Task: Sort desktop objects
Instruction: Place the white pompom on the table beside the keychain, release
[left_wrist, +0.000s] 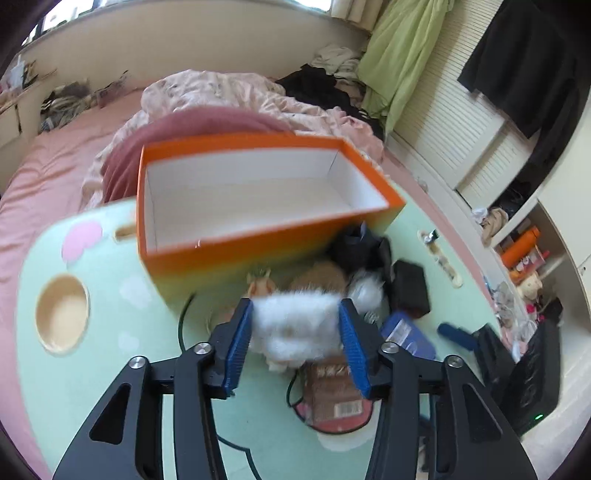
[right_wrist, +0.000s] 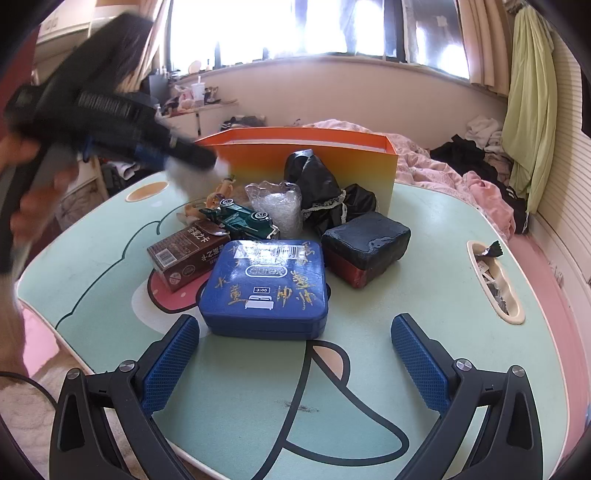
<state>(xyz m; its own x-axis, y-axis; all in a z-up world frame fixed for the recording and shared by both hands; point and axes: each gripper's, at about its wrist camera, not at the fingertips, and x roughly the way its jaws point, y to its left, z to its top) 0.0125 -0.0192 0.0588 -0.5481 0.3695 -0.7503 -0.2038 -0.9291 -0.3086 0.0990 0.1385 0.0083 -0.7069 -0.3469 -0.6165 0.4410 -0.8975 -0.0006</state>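
Blue-padded fingers (left_wrist: 243, 332) of the left gripper (left_wrist: 295, 325) nearest the lens, clamped from both sides on a white fluffy item (left_wrist: 295, 328), held clear of the tabletop (left_wrist: 110, 369). Orange box (left_wrist: 258, 206) straight ahead and a little beyond the fingertips, open top up, white inside bare, long axis running across the view; near wall as the edge to clear. Under and past the held item, a crowded pile: brown carton (left_wrist: 332, 391), blue tin (right_wrist: 264, 288), toy car (right_wrist: 240, 218), black bundle (right_wrist: 321, 192). Left hand plainly the nearer to the box, likely carrying across to drop inside. Right gripper (right_wrist: 295, 354) low over the tabletop front, fingers spread wide with nothing between them, blue tin just ahead. Free room on the bare mint surface either side of the pile.
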